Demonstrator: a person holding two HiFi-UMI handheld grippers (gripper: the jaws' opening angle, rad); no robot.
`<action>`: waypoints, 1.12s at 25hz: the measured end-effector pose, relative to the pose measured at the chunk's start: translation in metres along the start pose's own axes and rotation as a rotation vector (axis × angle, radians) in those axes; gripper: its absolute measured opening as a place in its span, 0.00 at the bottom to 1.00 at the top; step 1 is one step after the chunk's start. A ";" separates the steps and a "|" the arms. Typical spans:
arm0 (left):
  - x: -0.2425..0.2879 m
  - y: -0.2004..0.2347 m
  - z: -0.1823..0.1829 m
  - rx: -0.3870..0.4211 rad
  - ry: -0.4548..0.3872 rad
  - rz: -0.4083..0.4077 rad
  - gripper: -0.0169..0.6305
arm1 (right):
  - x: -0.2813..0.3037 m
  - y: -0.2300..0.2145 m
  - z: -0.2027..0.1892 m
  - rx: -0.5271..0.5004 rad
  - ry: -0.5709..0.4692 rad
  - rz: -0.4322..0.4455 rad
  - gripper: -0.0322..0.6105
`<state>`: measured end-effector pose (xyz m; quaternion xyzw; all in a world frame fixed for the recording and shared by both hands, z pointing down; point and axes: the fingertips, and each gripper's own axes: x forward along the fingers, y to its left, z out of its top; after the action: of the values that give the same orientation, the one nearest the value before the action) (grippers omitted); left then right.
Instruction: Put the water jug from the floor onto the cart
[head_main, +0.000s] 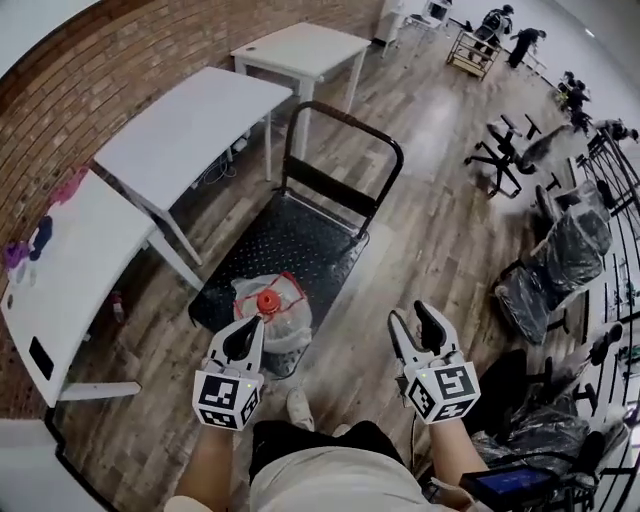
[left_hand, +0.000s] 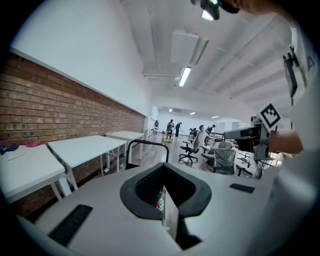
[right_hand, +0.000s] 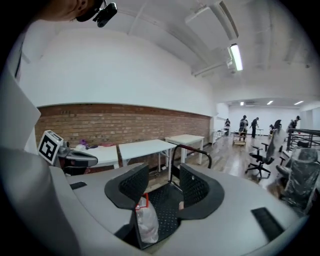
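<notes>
No word, number or brand can be read anywhere. The cube on the left gripper (head_main: 243, 338) carries black-and-white square markers (head_main: 228, 392), and so does the cube on the right gripper (head_main: 415, 318); these are block patterns, not letters. The plastic-wrapped water jug (head_main: 272, 312) at the near edge of the cart (head_main: 300, 235) offers no legible label. The lit screen (head_main: 510, 485) by the person's right side is too small to read.

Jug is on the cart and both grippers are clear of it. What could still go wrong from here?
1. The water jug stands at the near edge of the cart, far from the handle. Nothing visible blocks that side, so a nudge or a roll might tip it off.
2. Its loose plastic bag could slip or snag if the jug is regripped.
</notes>
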<state>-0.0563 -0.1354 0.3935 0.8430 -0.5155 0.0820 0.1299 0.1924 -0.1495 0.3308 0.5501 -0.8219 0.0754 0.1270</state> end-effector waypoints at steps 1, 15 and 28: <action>0.005 -0.011 0.005 0.004 -0.008 -0.019 0.03 | -0.015 -0.012 -0.003 0.006 -0.004 -0.036 0.31; -0.025 -0.163 0.013 0.093 -0.007 -0.197 0.03 | -0.166 -0.072 -0.034 0.141 -0.109 -0.223 0.06; -0.129 -0.217 0.006 0.149 -0.002 -0.141 0.03 | -0.263 -0.035 -0.078 0.172 -0.101 -0.139 0.05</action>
<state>0.0786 0.0665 0.3233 0.8846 -0.4474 0.1099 0.0717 0.3297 0.0908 0.3284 0.6179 -0.7775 0.1091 0.0427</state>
